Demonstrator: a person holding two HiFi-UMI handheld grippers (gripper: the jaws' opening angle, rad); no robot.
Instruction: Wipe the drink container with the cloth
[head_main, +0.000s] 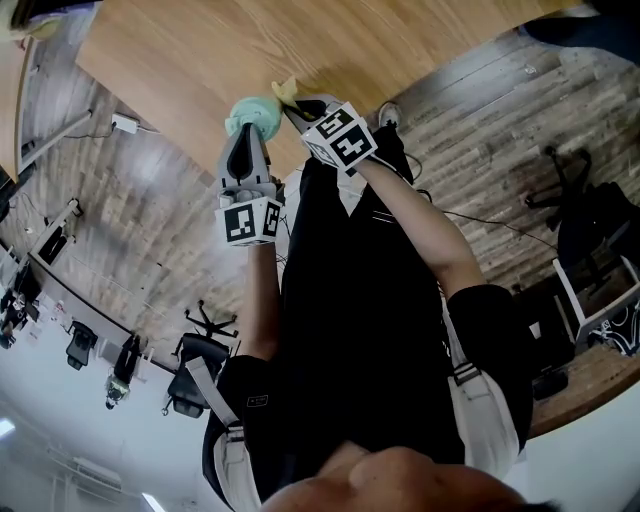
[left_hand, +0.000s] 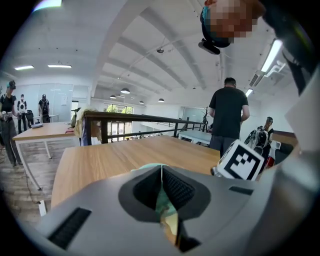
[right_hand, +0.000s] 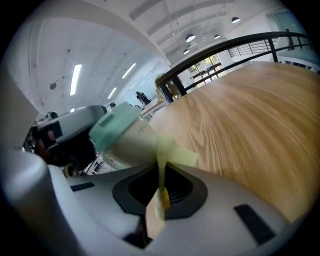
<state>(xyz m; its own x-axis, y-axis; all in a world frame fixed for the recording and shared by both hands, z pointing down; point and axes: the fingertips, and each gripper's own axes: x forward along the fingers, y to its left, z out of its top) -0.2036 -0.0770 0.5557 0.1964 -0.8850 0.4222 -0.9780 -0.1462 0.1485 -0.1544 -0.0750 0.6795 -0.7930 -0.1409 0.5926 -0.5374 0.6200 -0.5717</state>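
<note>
Head view: cup (head_main: 252, 110), cloth (head_main: 285, 90) held.
Left gripper (head_main: 247, 135) fingers clamp cup; right gripper (head_main: 296, 108) fingers pinch cloth at cup's 2 o'clock.

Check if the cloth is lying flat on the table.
No, the cloth is pinched in the right gripper, held up off the table.

Drink container (right_hand: 131, 134): cream-white body, mint green lid. Cloth (right_hand: 172, 151): plain pale yellow. Left gripper (left_hand: 161, 172) and right gripper (right_hand: 161, 167): light grey shells with black ribbed pads inside the jaws. Marker cube (head_main: 340, 137) on each: black square pattern on white. Table (head_main: 200, 45): light honey wood grain. Floor (head_main: 520, 110): grey-brown planks, streaky. Person's shirt (head_main: 350, 330): black. Shoulder straps (head_main: 482, 400): pale grey.
</note>
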